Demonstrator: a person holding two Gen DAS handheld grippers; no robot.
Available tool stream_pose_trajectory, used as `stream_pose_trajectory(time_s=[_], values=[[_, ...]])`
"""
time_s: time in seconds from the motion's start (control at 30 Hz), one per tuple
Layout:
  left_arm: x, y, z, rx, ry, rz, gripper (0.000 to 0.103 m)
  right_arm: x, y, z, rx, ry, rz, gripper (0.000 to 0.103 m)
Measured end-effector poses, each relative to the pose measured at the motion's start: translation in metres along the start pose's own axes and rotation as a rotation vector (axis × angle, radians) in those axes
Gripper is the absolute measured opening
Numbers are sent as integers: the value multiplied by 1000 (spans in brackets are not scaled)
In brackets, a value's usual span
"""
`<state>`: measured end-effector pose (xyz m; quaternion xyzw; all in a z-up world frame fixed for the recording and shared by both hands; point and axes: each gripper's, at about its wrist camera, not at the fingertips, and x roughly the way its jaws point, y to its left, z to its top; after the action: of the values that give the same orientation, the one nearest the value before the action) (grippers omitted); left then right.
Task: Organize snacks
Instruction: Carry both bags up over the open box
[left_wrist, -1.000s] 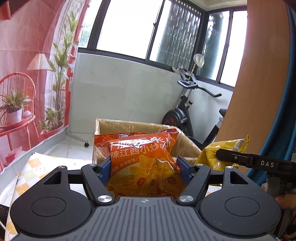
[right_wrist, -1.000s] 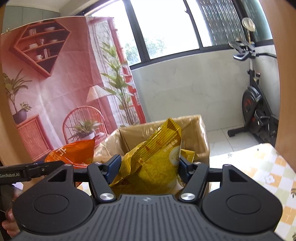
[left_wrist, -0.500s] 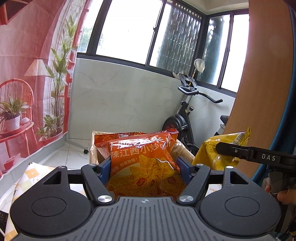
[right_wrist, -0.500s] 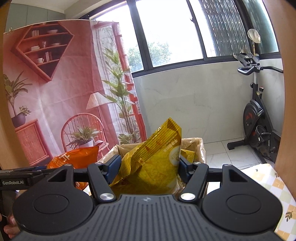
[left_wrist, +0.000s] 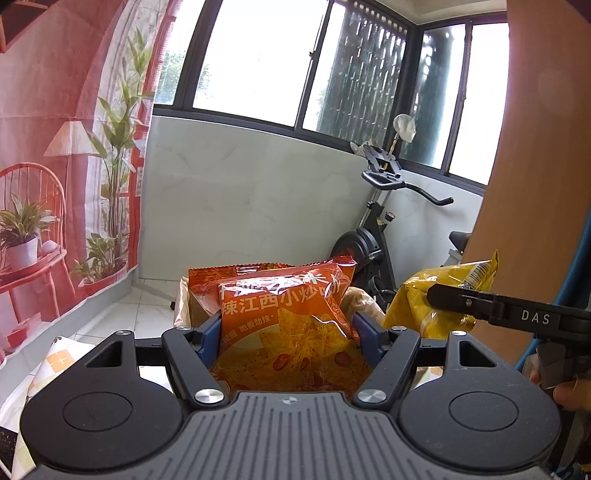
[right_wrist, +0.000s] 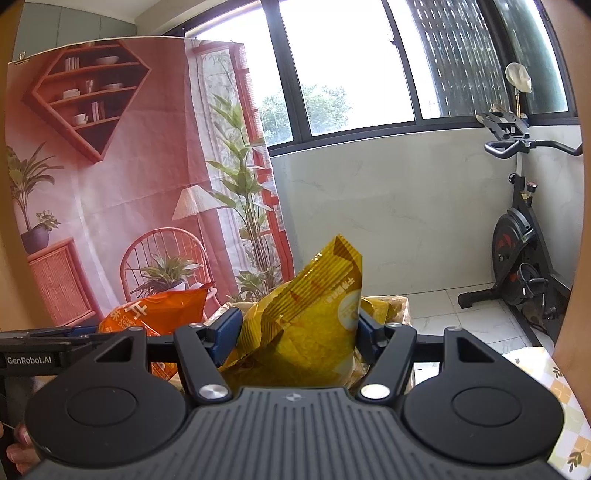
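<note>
In the left wrist view, your left hand-held gripper (left_wrist: 288, 328) is pinching an orange snack bag (left_wrist: 291, 317): the two blue pads (left_wrist: 210, 334) press on its left and right sides. The bag is puffy and glossy, with white Chinese letters across the upper part and pictures of triangular chips and red pepper pieces lower down. Its top seam is crimped and stands upward. A second orange bag (left_wrist: 218, 275) shows just behind it, and you can see the brown edge of a cardboard box (left_wrist: 183, 308) beyond both. To the right, the yellow bag (left_wrist: 428, 299) is held up by your right hand-held gripper (left_wrist: 465, 304), whose black finger crosses in front of it. Some fingers of your hand (left_wrist: 570, 395) show at the right edge. An exercise bike (left_wrist: 373, 236) stands by the white wall.

In the right wrist view, your right hand-held gripper (right_wrist: 299, 328) is pinching the yellow bag (right_wrist: 306, 332) between its blue pads. This bag is shiny and wrinkled, with a ribbed seam; it is tilted, so one corner points up and to the right. The cardboard box (right_wrist: 400, 310) is behind it, lower down. On the left, the orange snack bag (right_wrist: 155, 317) is in the air beside the yellow one, not touching it. A checked cloth covers the surface (right_wrist: 554, 387) at the lower right.
</note>
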<state>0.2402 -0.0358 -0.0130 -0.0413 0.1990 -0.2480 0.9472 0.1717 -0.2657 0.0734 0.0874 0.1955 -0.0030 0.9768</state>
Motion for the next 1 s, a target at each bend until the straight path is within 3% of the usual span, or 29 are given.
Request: stream_pose_trajectory(time_s=[0.4, 0.77, 1.0], values=[[45, 6, 14, 13, 26, 17, 74, 53, -23, 11, 5, 11, 14, 66], [88, 20, 15, 20, 90, 73, 75, 114, -50, -14, 50, 113, 10, 66], [106, 26, 9, 28, 144, 102, 78, 135, -50, -33, 14, 147, -10, 67]])
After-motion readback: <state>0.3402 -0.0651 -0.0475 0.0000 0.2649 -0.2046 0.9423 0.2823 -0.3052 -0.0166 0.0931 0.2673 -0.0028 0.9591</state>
